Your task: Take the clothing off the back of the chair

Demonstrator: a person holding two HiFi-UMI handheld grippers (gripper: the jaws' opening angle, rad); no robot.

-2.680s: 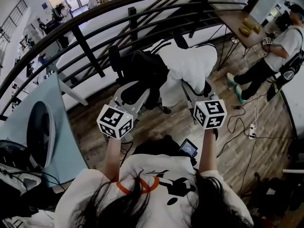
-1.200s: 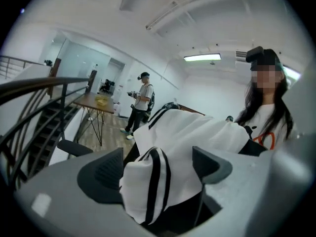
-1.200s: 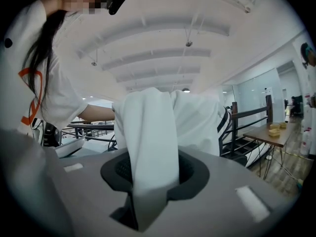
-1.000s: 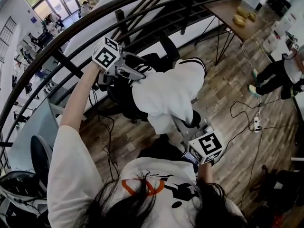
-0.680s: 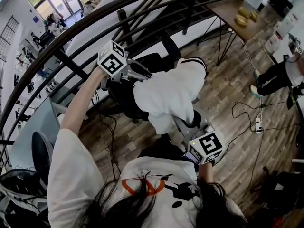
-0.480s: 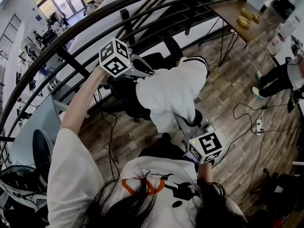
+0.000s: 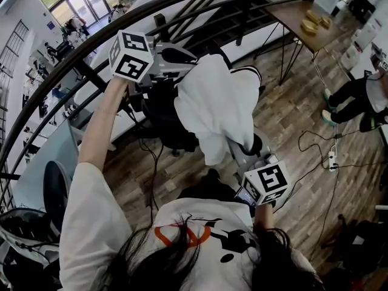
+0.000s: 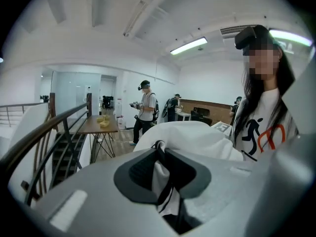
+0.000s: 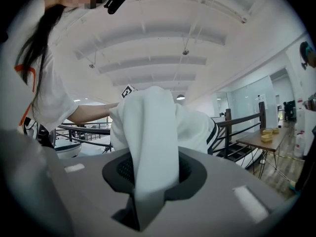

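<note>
Near my body, my right gripper (image 9: 148, 181) clamps the hem of the white fabric garment with black-striped cuff (image 7: 212, 108), which hangs over the black office chair (image 7: 162, 123) up to my raised left gripper (image 8: 163, 174), closed on its far edge. Mid-lift, I judge; next, carry it clear.

the head view looks steeply down onto the white cloth garment (image 7: 212, 108); the left gripper view, close behind its jaws, faces the person (image 8: 261, 127); the right gripper view tilts up at the ceiling (image 9: 187, 43); all three share the garment and brown wooden table (image 7: 302, 18).
</note>
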